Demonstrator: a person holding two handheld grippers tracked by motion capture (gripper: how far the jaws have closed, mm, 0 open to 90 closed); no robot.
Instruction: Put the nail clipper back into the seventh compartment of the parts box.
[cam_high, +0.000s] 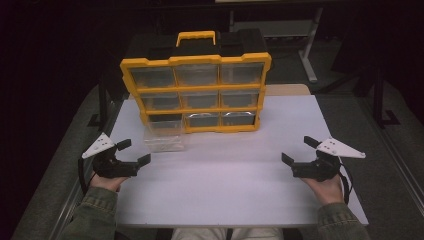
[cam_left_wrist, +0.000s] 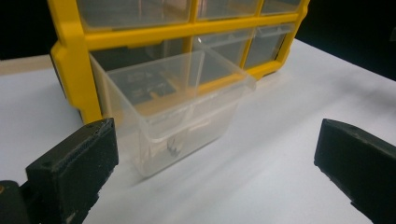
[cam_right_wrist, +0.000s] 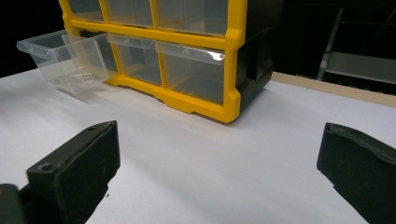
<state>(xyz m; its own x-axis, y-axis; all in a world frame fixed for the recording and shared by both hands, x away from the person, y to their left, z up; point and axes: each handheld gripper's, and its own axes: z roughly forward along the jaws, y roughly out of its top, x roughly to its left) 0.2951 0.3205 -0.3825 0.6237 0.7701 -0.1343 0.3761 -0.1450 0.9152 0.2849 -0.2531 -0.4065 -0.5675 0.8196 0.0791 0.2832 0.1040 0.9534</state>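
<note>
A yellow and black organiser (cam_high: 196, 92) with three rows of three clear drawers stands upright at the far middle of a white worktop (cam_high: 235, 185), its carry handle on top. The bottom-left drawer (cam_high: 164, 134) is pulled out toward the person, its front resting on the worktop and its back still near its slot. In the left tool view this clear drawer (cam_left_wrist: 180, 109) looks nearly empty, with one small dark item, too small to identify, lying at the bottom. The left tool (cam_high: 129, 152) rests at the near left of the worktop, just beside the drawer but not touching it, with jaws spread wide and holding nothing. The right tool (cam_high: 298, 151) rests at the near right, well apart from the organiser, also wide open and empty. The work in hand appears to be handling this drawer with the left tool. To do it well, bring the jaws level with the drawer's front wall, close them squarely across the lip rather than a corner, and move it straight along its slot. The right tool could steady the organiser so the light frame does not slide or tip.
</note>
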